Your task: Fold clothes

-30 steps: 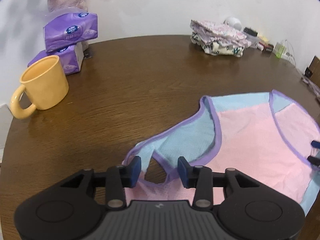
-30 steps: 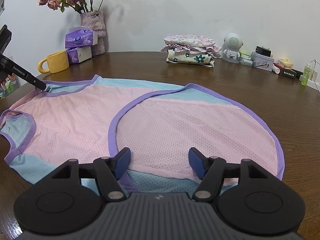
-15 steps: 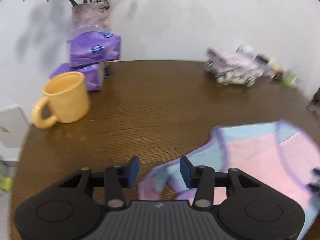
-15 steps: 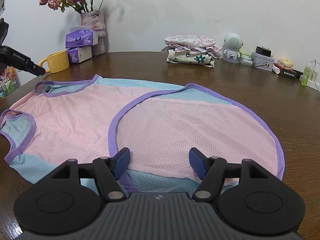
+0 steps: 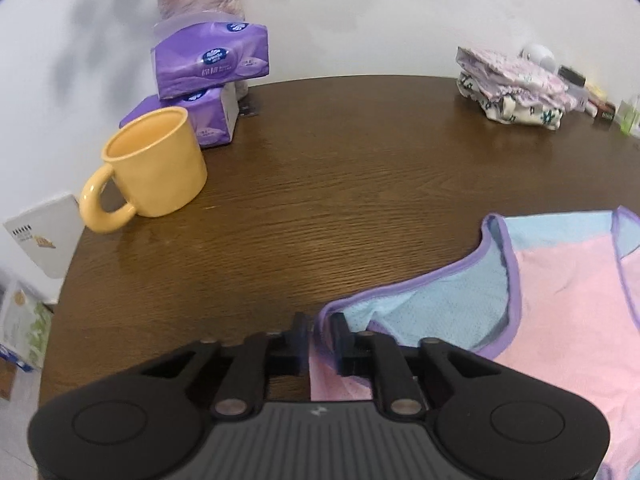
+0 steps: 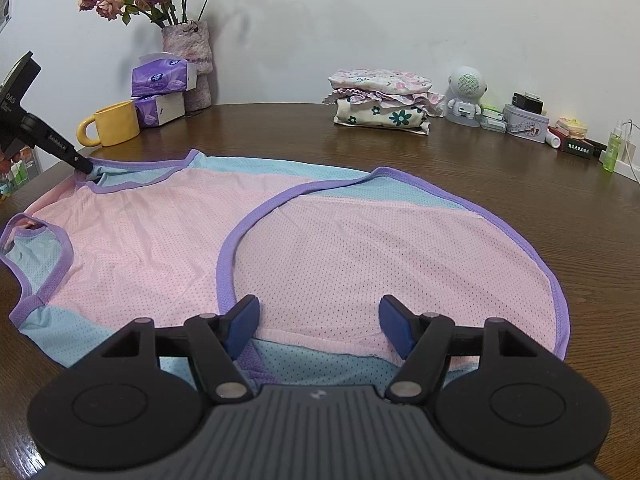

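- Garment (image 6: 168,248): pink mesh top with light blue panels and purple binding, spread flat on the round brown table (image 6: 400,152). All places below are given from the garment.
- Its rounded hem flap lies folded over toward the right wrist camera; the strap end points away, toward the mug side.
- Left gripper (image 5: 320,338): at the garment's far strap corner. A purple-edged fold of strap stands between the two fingers; jaws are closing on it. Gap is narrow, pads look to be against the cloth. From the right wrist view one black fingertip meets that same corner.
- Right gripper (image 6: 318,322): low over the garment's near edge, jaws spread wide, nothing between them. Blue pads (image 6: 244,322) hang above the pink mesh; whether they touch it, cannot tell.
- Mug (image 5: 154,162): yellow, upright, handle toward the left wrist camera; well apart from the garment, beyond the strap corner.
- Tissue packs (image 5: 210,58): two purple packs stacked, just behind the mug, farther from the garment.
- Vase (image 6: 188,62): mottled pink, dried roses in it, behind the tissue packs by the wall.
- Folded pile (image 6: 384,100): floral clothes stacked at the table's back edge, well apart from the garment, opposite its hem.
- Speaker (image 6: 466,94): small white robot-shaped figure just beside the pile, on the side away from the vase; small boxes and bottles run on past it.
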{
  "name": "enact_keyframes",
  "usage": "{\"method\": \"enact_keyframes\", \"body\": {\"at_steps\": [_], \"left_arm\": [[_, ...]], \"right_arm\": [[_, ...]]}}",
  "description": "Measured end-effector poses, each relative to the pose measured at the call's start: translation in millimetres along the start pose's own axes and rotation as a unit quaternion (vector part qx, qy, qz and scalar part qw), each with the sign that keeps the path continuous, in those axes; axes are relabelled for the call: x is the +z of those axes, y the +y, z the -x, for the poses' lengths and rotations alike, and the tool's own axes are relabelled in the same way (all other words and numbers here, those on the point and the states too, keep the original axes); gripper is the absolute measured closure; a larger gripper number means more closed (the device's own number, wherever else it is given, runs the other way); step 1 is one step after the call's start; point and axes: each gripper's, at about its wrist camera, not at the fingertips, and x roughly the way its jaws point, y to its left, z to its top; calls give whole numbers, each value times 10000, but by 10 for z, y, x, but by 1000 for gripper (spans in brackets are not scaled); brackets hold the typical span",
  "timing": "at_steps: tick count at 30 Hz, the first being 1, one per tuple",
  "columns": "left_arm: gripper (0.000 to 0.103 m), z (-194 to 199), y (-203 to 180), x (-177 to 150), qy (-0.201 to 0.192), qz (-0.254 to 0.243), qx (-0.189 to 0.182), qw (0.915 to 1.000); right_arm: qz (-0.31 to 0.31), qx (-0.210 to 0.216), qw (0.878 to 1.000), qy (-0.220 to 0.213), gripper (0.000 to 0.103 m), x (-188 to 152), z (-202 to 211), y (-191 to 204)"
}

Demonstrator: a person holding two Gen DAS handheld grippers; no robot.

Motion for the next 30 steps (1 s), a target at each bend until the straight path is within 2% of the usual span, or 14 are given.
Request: {"method": "enact_keyframes", "body": {"at_steps": [1,4,8,13,16,24,30], "left_arm": [[60,39,23,-3,-49,68,-84,9999],[57,222,46,-31,-227,103,-224,9994],[63,376,32,-87,-172,113,-366,9991],[78,259,50,-143,234,387,-773,9960],[82,164,50,-136,291,547,-817,9947],[83,-41,96,-58,200,941,-932,9910],[81,-126,128,-22,90,1037,-916,9903]], "right_arm": [[1,1,10000,-1,35,0,2,1],[5,10,10000,-1,34,-1,5,2],[18,11,10000,3,33,1,7,11],[13,13,10000,3,33,1,11,15],[13,14,10000,3,32,-1,12,21],[10,18,10000,1,32,-2,12,23],[12,19,10000,1,32,-3,9,26]]}}
